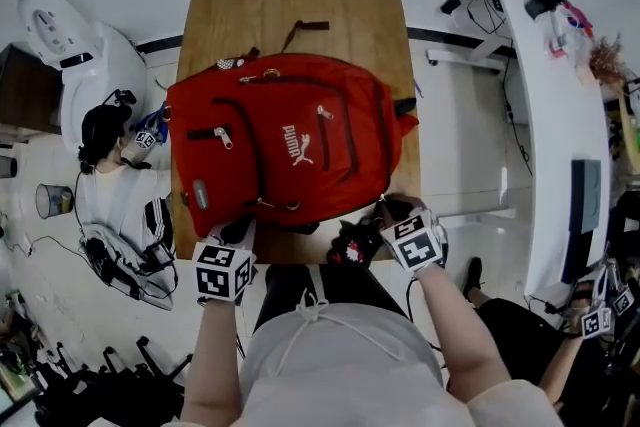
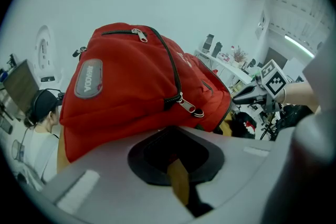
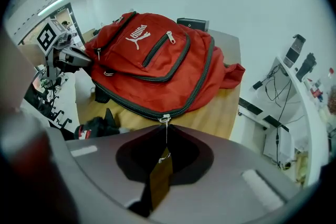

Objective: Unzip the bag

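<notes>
Unzipping the main zip, looks early.
Right gripper (image 3: 167, 128) is clamping the zipper pull (image 3: 166, 139), slider sitting right at its tips, red bag (image 3: 157, 60) lying just ahead. Left gripper (image 2: 176, 131), jaws together, seems to be bracing the bag's near edge. Next: drag the pull along the track, bag held steady.

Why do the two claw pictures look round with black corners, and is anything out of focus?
Left gripper view: wide lens, black corners, backpack bulging, left claw blurred. Right gripper view: same rounding, table edge curved, left rim smeared. Head view: flat even light, sharp.
</notes>
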Motion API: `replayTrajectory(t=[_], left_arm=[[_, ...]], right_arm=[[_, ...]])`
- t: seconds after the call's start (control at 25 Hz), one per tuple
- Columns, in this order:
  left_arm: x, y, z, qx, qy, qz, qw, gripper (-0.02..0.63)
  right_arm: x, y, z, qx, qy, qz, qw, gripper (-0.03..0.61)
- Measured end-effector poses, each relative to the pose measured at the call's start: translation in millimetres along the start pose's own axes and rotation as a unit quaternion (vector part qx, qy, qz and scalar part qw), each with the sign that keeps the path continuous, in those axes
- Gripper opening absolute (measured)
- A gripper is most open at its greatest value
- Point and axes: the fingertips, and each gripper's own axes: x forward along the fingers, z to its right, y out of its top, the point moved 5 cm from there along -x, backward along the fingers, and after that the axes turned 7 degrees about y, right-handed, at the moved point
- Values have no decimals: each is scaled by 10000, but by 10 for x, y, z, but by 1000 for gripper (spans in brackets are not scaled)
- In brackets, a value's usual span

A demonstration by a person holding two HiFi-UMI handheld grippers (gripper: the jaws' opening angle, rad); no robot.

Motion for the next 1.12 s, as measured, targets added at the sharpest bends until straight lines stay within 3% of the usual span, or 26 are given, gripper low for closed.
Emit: replayTrajectory(t=[0.48, 0.68, 0.8, 0.96, 1.12], left_arm=[[36, -13, -3, -110, 100, -120, 9998, 6], [66, -16, -5, -137, 147, -146, 9997, 6], [108, -22, 23, -162, 151, -172, 9996, 6], [89, -19, 30, -175, 147, -166, 9996, 6], [-19, 104, 92, -117, -14, 85, 9999, 6]], right_arm=[[-53, 165, 455, -99, -86, -72, 9999, 14], [-33, 204, 493, 294, 3, 50, 9996, 18], [-50, 203, 475, 355, -219, 154, 9990, 39], [-194, 252, 447, 579, -306, 531, 9964, 105], [-506, 529, 372, 779, -404, 1288, 9878, 78]])
